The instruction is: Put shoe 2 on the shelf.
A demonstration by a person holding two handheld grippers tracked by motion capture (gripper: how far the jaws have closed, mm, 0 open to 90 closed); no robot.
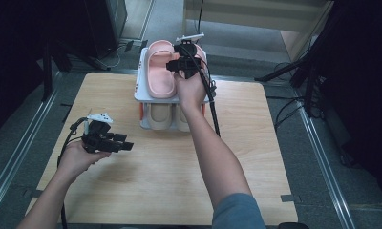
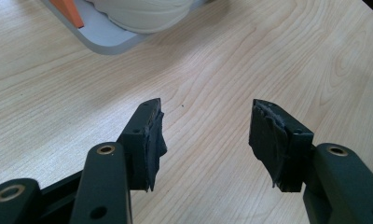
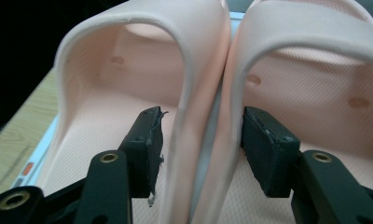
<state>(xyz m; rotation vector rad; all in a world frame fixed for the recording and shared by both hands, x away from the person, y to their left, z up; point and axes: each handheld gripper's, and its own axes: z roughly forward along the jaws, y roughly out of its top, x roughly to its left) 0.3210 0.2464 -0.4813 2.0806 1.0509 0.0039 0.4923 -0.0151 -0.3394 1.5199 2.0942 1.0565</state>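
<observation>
Two pink slippers lie side by side on the top shelf of a small white shoe rack [image 1: 140, 91]. The left pink slipper [image 1: 160, 71] [image 3: 105, 107] is in plain sight; the right pink slipper [image 3: 324, 84] is mostly hidden under my right gripper [image 1: 184, 64] in the high view. In the right gripper view, my right gripper [image 3: 201, 144] is open, one jaw inside each slipper, straddling their adjoining strap walls. My left gripper [image 1: 127, 145] [image 2: 205, 133] hovers open and empty over the bare wooden table [image 2: 212, 60], left of the rack.
A pair of beige slippers [image 1: 159, 117] [image 2: 142, 11] sits on the rack's lower shelf [image 2: 105, 39], beside an orange rack post [image 2: 68, 9]. Cables trail from both grippers. Dark stands and floor rails surround the table [image 1: 256, 157].
</observation>
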